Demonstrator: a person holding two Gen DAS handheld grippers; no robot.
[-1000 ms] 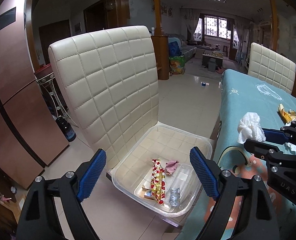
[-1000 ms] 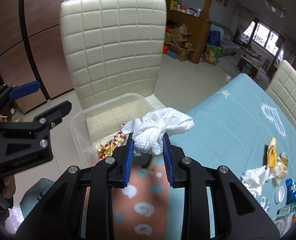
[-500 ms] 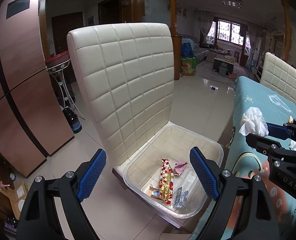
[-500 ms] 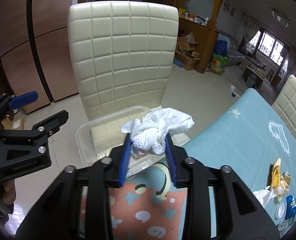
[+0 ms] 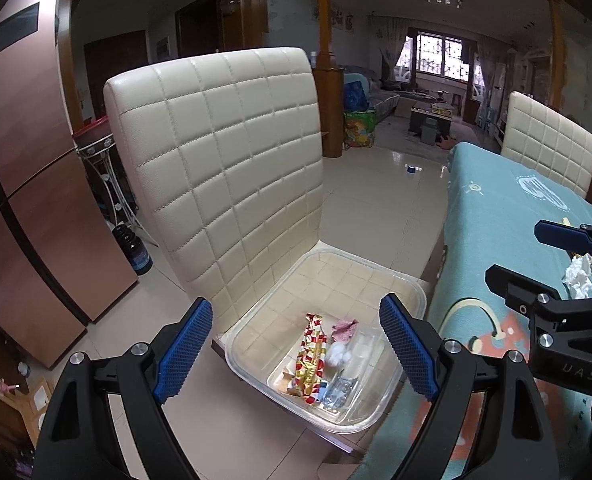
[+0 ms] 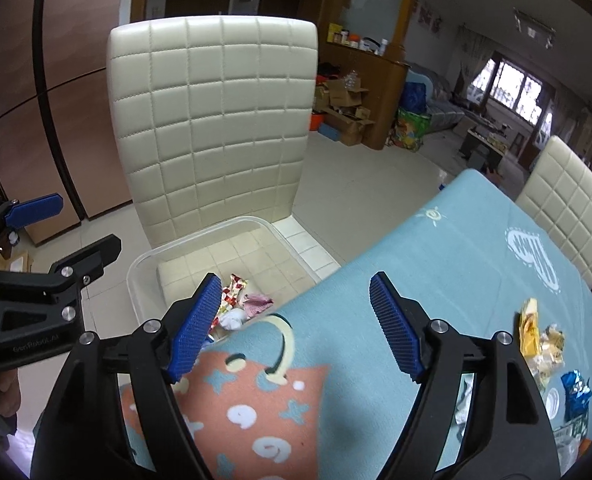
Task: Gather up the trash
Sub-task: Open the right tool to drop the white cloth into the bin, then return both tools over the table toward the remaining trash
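Right gripper (image 6: 294, 320) tips downward above the near edge of the clear bin (image 5: 411, 300), its jaws opening with nothing between the blue pads. Left gripper (image 5: 296, 354) hangs over the bin too, angled down, jaws spread wide and empty. A hand (image 6: 0, 394) grips the left tool's handle, low beside the bin's outer side.

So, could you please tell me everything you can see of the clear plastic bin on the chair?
The clear plastic bin is a shallow, rounded-corner rectangular tub, see-through with a thicker rim. It sits upright on the seat of the cream quilted chair, next to the table edge. Inside lie a red-and-gold wrapper, a pink scrap, a crumpled white tissue, a small foil wrapper and a clear plastic tray. Neither tool touches it.
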